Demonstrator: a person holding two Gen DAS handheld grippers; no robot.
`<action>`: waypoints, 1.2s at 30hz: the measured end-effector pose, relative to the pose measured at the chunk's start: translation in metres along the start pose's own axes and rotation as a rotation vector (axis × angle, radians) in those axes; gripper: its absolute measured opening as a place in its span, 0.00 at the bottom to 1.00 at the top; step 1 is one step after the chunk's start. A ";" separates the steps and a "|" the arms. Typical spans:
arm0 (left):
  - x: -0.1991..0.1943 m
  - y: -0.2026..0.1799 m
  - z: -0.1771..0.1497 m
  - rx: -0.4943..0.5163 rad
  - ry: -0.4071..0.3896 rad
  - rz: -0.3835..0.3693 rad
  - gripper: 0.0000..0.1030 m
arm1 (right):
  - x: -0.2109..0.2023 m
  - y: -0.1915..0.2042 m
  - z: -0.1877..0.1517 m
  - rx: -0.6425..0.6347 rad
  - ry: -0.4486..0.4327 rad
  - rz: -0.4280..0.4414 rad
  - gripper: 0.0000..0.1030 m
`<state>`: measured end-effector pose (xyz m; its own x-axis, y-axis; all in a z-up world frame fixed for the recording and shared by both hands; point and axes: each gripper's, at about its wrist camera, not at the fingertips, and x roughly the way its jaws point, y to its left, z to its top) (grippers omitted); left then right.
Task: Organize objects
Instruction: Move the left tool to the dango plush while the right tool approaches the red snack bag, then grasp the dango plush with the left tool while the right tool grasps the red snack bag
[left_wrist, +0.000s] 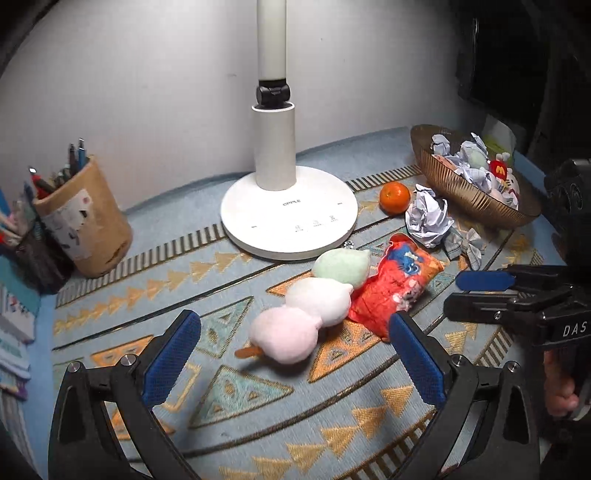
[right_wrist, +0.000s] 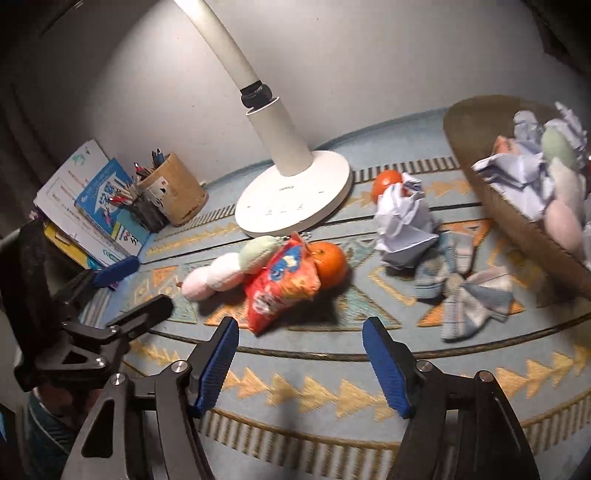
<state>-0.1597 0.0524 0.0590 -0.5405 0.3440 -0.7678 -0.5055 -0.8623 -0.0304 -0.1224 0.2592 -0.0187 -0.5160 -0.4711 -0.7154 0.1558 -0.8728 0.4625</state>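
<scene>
A: Left gripper (left_wrist: 295, 354) — jaws spread wide, blue pads clear of everything. The pink end of the plush dango skewer (left_wrist: 314, 299) lies on the cloth between the fingers, not pinched.

B: Right gripper (right_wrist: 300, 363) — jaws parted too, nothing between the pads, only patterned tablecloth (right_wrist: 332, 398) below. No grip on either side.

A: Dango skewer: three balls, green, white, pink, lying slantwise just in front of the white desk lamp (left_wrist: 288, 210). Red snack bag (left_wrist: 391, 284) touches its right flank.

B: From the right wrist view, a tangerine (right_wrist: 330, 263) sits against the far side of that bag. Second tangerine (left_wrist: 394, 197) farther back, beside a crumpled paper ball (left_wrist: 428, 218).

A: Brown ribbed basket (left_wrist: 476, 199) at right rear holds more crumpled paper and small plush toys. A folded plaid cloth (right_wrist: 469, 295) lies on the table in front of it.

B: Left rear: paper pen holder (left_wrist: 86, 225) full of pens, books (right_wrist: 92, 206) stacked beside it.
</scene>
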 end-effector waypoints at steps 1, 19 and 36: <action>0.010 0.006 0.003 0.004 0.020 -0.038 0.97 | 0.009 0.000 0.000 0.035 0.020 0.021 0.65; 0.034 -0.010 -0.016 -0.009 0.074 -0.104 0.39 | 0.039 -0.013 0.006 0.190 -0.031 0.096 0.24; -0.057 -0.053 -0.097 -0.317 0.055 0.133 0.41 | -0.054 -0.033 -0.042 -0.218 0.336 0.001 0.23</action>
<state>-0.0371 0.0423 0.0422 -0.5465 0.2076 -0.8113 -0.1945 -0.9738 -0.1182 -0.0647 0.3085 -0.0172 -0.2169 -0.4554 -0.8635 0.3497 -0.8621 0.3668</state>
